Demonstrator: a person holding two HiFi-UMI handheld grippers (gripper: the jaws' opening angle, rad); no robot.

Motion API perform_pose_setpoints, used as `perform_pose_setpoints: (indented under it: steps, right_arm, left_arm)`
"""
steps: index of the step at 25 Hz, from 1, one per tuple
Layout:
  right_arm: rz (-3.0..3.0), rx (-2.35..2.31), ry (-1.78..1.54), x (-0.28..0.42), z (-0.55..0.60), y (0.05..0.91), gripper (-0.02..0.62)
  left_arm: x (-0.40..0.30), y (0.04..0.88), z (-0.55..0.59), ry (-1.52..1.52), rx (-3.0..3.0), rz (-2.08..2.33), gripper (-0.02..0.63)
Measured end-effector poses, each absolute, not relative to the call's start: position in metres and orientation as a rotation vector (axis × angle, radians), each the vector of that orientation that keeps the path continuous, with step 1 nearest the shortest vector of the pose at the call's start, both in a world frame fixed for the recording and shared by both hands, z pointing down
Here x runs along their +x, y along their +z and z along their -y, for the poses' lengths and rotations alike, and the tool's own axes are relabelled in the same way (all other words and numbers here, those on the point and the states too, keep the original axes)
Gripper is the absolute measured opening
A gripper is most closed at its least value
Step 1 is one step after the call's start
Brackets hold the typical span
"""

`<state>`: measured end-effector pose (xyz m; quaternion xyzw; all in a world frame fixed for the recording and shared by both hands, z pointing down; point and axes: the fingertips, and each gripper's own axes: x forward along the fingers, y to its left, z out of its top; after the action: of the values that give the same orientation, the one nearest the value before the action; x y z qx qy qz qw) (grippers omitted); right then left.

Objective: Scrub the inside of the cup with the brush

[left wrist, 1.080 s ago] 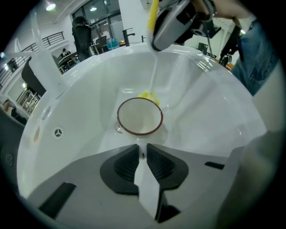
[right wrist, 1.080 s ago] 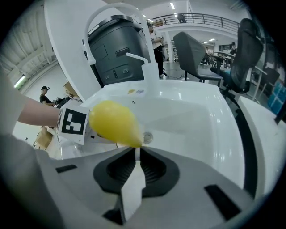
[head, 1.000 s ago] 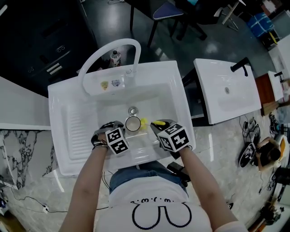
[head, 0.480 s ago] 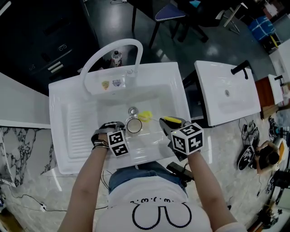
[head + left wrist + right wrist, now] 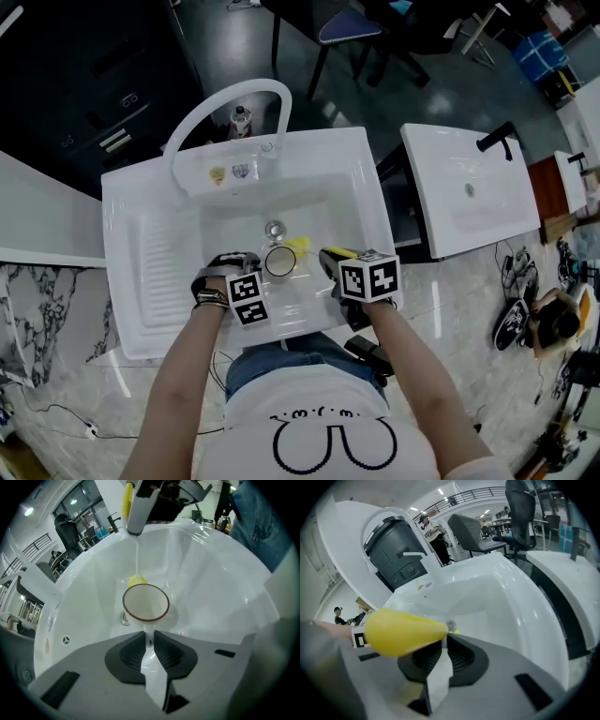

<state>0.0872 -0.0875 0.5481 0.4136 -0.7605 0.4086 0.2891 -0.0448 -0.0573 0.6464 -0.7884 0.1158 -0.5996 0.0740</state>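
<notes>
The left gripper (image 5: pixel 149 638) has its jaws pressed together on a thin white part at the near side of the cup (image 5: pixel 145 603), which I judge to be its handle. Holding it there leaves the whole mouth free, and the mouth opens upward, so a brush can go in from above. The cup is inside the white sink (image 5: pixel 131 234), just in front of the drain (image 5: pixel 275 228). I cannot tell if its bottom rests on the sink floor.

The right gripper (image 5: pixel 440 645) is clamped on the brush (image 5: pixel 404 632), near the place where the thick yellow grip becomes narrow. This grip leaves the thin shaft and the yellow head (image 5: pixel 137 580) free ahead of the jaws. The head is not in the cup now. It lies just beyond the far rim, between the cup and the drain, so I judge that the scrubbing stroke is not under way at this moment.

Both grippers point steeply down into the sink, near each other, with the cup between them. The left forearm (image 5: pixel 178 375) and the right forearm (image 5: pixel 412 366) reach forward from the body over the front edge of the sink.
</notes>
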Motion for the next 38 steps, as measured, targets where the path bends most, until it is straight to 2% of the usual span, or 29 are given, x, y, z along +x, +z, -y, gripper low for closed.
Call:
perform_pose_setpoints:
  steps: [15, 29, 38]
  right_arm:
    - [2.163, 1.191, 1.004, 0.089, 0.079, 0.481, 0.041]
    - [1.963, 1.131, 1.173, 0.061, 0.108, 0.547, 0.04]
    - [2.067, 0.994, 0.893, 0.052, 0.09, 0.503, 0.04]
  left_arm:
    - [-0.045, 0.647, 0.057, -1.796, -2.321, -0.325, 0.066]
    - [-0.044, 0.646, 0.059, -1.803, -2.3, -0.318, 0.066]
    - [-0.04, 0.645, 0.058, -1.789, -2.236, -0.263, 0.066]
